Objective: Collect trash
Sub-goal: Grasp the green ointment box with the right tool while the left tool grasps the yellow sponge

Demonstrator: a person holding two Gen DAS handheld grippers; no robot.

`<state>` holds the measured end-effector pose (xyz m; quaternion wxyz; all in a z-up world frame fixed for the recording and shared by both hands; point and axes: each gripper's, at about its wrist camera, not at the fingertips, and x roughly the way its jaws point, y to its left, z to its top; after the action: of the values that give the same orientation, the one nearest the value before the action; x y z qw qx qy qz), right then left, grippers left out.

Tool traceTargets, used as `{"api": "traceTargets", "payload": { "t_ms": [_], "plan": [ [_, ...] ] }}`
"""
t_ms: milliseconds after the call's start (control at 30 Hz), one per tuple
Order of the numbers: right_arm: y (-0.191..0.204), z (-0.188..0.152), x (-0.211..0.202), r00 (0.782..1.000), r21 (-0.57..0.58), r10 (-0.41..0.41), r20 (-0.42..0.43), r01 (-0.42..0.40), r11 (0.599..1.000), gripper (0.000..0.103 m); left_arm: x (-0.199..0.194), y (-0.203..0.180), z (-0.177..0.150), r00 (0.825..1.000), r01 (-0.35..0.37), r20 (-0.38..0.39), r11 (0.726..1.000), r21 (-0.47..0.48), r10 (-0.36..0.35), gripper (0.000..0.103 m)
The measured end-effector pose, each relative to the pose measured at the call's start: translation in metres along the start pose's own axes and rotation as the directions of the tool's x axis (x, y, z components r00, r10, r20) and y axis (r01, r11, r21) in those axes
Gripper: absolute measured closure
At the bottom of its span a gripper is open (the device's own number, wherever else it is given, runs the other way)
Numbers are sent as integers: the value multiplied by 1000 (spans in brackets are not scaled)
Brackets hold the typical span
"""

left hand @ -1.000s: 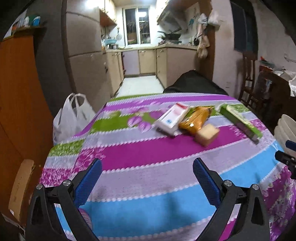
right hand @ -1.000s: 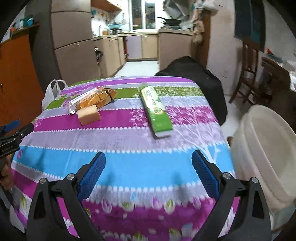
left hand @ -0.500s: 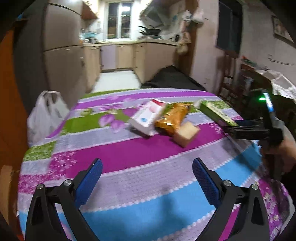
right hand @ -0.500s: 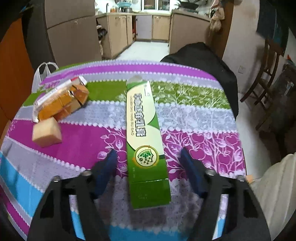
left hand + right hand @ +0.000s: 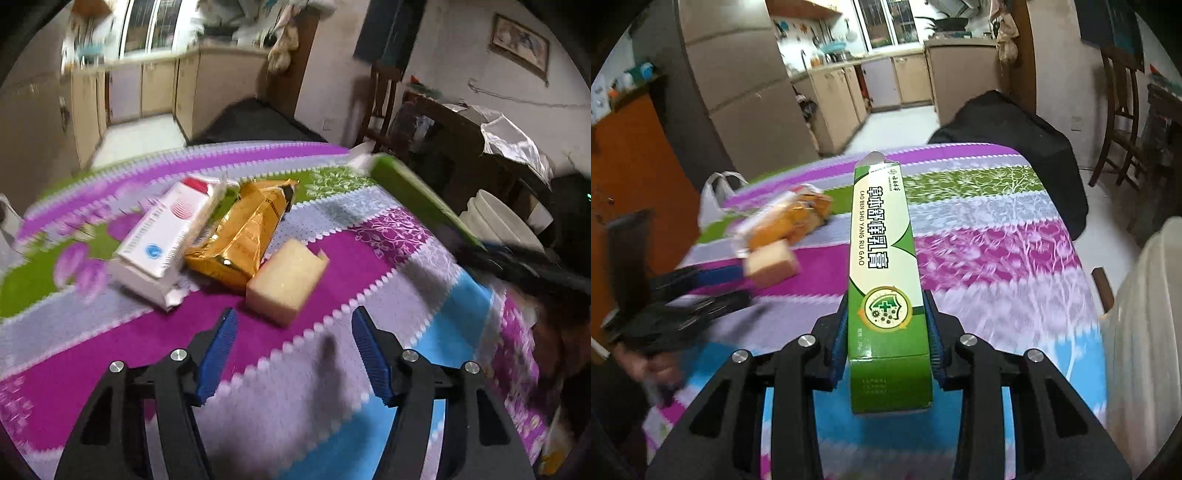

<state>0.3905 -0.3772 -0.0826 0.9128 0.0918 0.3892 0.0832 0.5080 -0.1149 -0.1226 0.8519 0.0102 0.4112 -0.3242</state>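
A long green carton [image 5: 881, 236] sits between the pads of my right gripper [image 5: 886, 297], whose jaws are closing and pressing on its near end. In the left wrist view the green carton [image 5: 413, 192] slants above the table's right side. My left gripper [image 5: 294, 314] is closing with nothing between its fingers, just short of a tan block [image 5: 286, 280]. Behind the block lie an orange foil packet [image 5: 243, 232] and a white box [image 5: 162, 236]. The left gripper [image 5: 701, 291] shows blurred in the right wrist view, beside the tan block [image 5: 772, 264].
The striped tablecloth [image 5: 110, 350] covers the table. A white bin [image 5: 1145, 314] stands off the table's right edge. A white plastic bag [image 5: 716, 195] hangs at the far left side. A black covered object [image 5: 1008, 122] and wooden chairs [image 5: 1119, 110] stand beyond.
My right gripper moved up to the green carton and closed around its near end. My left gripper swung right and forward toward the tan block, its jaws narrowing.
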Motion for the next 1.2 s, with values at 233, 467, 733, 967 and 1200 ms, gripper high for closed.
{"api": "traceTargets", "payload": {
  "t_ms": [233,467,733,967,1200],
  "plan": [
    [5,-18,-38,998,43,37,45,-39,998,69,13,-20,9,996,90,-20,995,43,-89,38],
    [-7,-32,-56,997,81,18,70,-24,996,69,9,-46,13,1000,2,19,985,170,-5,38],
    [-15,-42,-32,999,46,-6,-50,8,999,69,40,-66,24,999,15,-44,980,198,-7,33],
    [-17,-45,-25,993,-13,-71,-89,70,997,53,60,-77,23,996,29,-93,978,205,-10,34],
    [-13,-42,2,985,-66,-71,-156,61,996,59,71,-87,24,994,-16,-100,982,187,35,38]
  ]
}}
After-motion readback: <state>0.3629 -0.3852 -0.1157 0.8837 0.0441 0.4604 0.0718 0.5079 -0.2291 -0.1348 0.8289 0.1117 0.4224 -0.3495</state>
